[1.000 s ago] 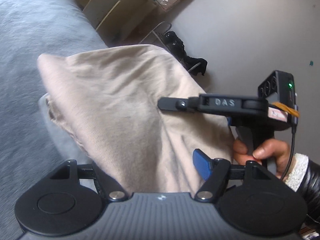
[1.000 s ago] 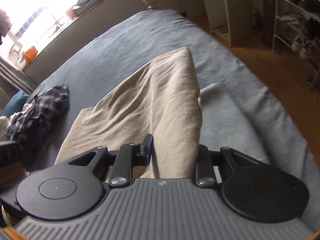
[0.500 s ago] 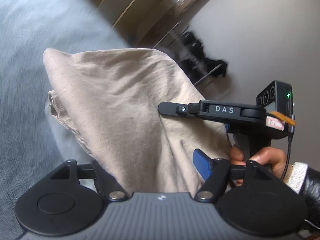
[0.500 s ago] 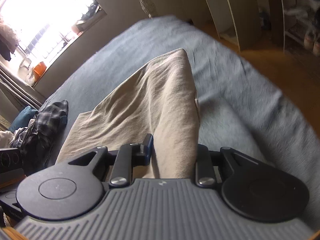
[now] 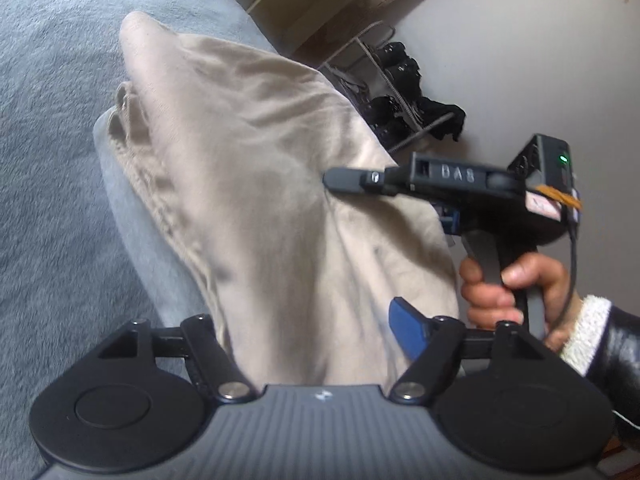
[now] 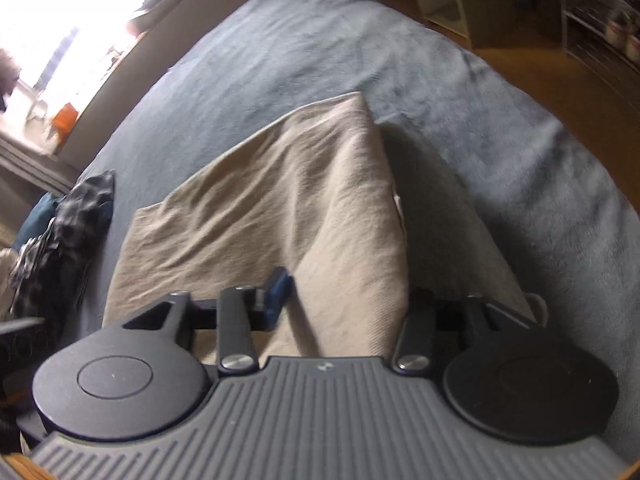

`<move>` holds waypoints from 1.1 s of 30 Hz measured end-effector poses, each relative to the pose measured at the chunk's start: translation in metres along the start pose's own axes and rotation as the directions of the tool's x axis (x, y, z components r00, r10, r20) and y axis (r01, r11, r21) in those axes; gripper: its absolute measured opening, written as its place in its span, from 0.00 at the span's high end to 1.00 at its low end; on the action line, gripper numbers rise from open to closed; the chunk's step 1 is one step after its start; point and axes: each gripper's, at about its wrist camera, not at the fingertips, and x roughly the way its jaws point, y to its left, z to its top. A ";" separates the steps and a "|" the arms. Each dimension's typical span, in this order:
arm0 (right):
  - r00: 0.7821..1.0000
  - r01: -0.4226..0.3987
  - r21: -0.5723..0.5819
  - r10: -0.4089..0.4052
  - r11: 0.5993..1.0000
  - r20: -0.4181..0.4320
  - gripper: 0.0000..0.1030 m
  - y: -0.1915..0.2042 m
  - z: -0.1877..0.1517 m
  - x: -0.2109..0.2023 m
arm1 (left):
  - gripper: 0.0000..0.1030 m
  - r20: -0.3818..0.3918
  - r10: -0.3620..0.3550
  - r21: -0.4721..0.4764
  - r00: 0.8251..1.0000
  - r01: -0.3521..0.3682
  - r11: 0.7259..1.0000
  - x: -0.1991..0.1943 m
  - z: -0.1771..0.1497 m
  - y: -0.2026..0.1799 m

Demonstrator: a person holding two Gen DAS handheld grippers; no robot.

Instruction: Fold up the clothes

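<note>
A beige garment (image 5: 256, 184) hangs lifted over a blue-grey bed (image 5: 48, 128). My left gripper (image 5: 316, 332) is shut on its near edge, cloth bunched between the fingers. My right gripper (image 5: 348, 180), seen from the side at the right with a hand on its handle, also grips the cloth. In the right wrist view the garment (image 6: 280, 216) drapes down from my right gripper (image 6: 344, 304), which is shut on it, to the bed (image 6: 320, 52). The fingertips are hidden by cloth.
A heap of dark checked clothes (image 6: 60, 240) lies at the bed's left edge. A rack with black shoes (image 5: 400, 92) stands by the grey wall. Shelves (image 6: 600, 20) and wooden floor (image 6: 540, 72) lie beyond the bed on the right.
Both grippers have lifted the garment and carried it further over the bed; its far fold now hangs farther away. Both stay shut on the cloth.
</note>
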 end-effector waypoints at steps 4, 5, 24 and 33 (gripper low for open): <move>0.999 0.047 0.080 -0.049 0.996 0.023 0.48 -0.006 -0.007 -0.026 | 0.17 -0.034 -0.044 -0.039 0.998 0.043 0.998 -0.041 -0.016 0.014; 0.997 0.069 0.107 -0.073 0.992 0.038 0.47 -0.009 -0.012 -0.038 | 0.17 -0.040 -0.046 -0.059 0.998 0.044 0.997 -0.049 -0.017 0.019; 0.952 -0.012 0.696 -0.205 0.718 0.228 0.42 -0.011 -0.146 -0.102 | 0.21 0.123 0.129 -0.233 0.984 -0.097 0.968 -0.051 0.121 0.087; 0.960 0.003 0.682 -0.194 0.731 0.203 0.43 -0.041 -0.111 -0.062 | 0.66 0.129 0.173 -0.218 0.976 -0.142 0.966 -0.023 0.120 0.082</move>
